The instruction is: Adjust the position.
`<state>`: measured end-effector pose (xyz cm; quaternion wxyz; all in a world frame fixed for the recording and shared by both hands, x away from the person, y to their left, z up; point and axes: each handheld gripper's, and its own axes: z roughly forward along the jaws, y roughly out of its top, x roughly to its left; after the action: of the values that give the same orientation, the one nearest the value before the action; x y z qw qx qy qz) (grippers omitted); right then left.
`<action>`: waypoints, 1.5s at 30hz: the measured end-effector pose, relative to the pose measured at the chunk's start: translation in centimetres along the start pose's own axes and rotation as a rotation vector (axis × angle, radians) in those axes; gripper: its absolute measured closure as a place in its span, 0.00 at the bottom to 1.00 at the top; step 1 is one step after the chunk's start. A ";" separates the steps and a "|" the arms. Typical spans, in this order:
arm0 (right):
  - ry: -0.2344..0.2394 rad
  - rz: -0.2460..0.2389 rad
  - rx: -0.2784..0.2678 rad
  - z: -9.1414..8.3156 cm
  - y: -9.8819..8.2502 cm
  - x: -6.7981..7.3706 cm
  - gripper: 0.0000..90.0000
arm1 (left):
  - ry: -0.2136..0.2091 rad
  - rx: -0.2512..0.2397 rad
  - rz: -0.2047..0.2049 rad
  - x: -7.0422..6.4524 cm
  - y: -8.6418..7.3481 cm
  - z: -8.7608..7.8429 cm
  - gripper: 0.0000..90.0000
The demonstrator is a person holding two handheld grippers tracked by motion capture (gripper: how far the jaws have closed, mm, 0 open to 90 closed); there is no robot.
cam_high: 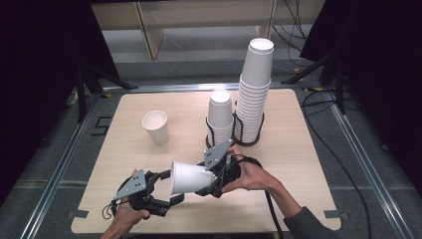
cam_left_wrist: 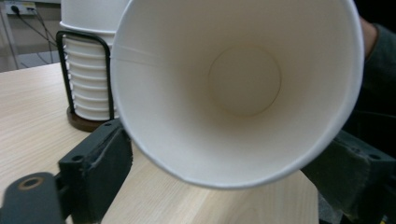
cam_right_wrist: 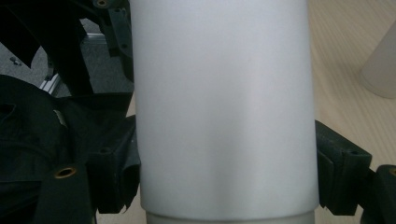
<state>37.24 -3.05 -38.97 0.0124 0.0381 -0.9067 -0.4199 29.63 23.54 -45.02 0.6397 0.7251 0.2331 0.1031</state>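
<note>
White tapered paper cup [cam_high: 189,177] lies sideways, clamped by right hand-held gripper [cam_high: 211,180]; left hand-held gripper [cam_high: 166,186] apart.

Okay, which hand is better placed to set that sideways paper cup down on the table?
Right, probably. The right gripper is shut on the paper cup, its pads pressing both sides, while the left gripper only sits at the cup's open rim.

I am looking into a white paper cup [cam_left_wrist: 238,88] sitting between my black jaws, stacked cups [cam_left_wrist: 88,79] standing behind.
</note>
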 end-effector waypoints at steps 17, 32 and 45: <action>0.063 0.010 -0.017 1.8 -0.1 0.4 0.25 | -0.021 -0.046 -0.028 -0.2 0.1 0.2 0.02; 0.103 0.055 -0.021 2.6 -0.8 0.2 0.24 | -0.024 -0.038 0.031 -0.5 0.6 0.0 0.09; -0.049 0.045 0.067 1.1 -0.2 0.6 0.18 | 0.059 0.029 0.057 -0.7 1.1 -0.2 0.11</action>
<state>36.61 -2.39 -39.86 -0.0016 0.0078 -0.9210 -0.3895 29.11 23.33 -43.83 0.6189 0.7373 0.2322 0.1393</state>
